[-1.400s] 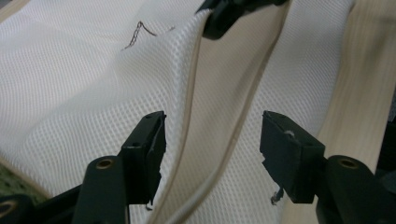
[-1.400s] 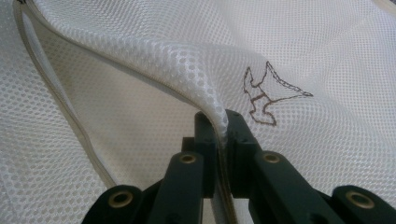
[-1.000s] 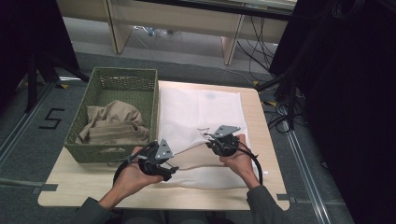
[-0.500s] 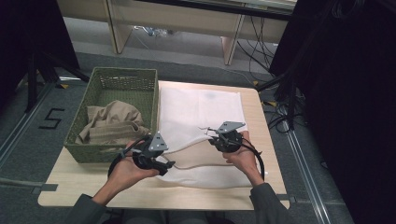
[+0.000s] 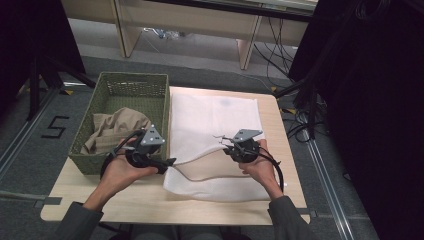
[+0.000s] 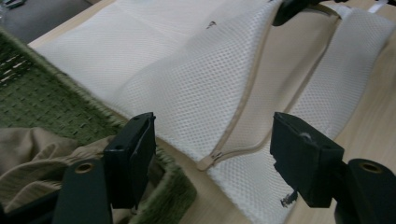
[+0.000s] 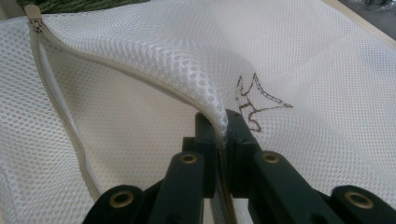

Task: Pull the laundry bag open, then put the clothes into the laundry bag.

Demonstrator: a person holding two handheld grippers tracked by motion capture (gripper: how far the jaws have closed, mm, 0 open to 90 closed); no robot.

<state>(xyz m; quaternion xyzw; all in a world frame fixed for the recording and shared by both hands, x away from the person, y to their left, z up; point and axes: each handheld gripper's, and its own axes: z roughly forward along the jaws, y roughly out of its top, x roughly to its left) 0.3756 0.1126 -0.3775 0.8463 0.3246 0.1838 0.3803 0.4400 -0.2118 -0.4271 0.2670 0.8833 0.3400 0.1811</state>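
One readable mark: "5" (image 5: 56, 127) on floor, at 9 o'clock from basket (image 5: 131, 85). Mesh bag (image 5: 215, 117) flat on table (image 5: 150, 197), 3 o'clock of basket. Right claw (image 5: 226, 142) clenched on upper zip edge. Left claw (image 5: 170, 162) released, just been opening, bag corner between, shifted toward basket since earlier frame.

Bag (image 5: 215, 120) near edge partly hidden under right hand (image 5: 260, 167) in high view. Cloth (image 5: 112, 130) in basket (image 5: 132, 82): lower part behind basket wall, can't tell what garment. Small dark mark (image 7: 257, 100) on mesh: too faint to read. Left tool (image 6: 212, 140) view: basket and cloth cut off at left and bottom edges.
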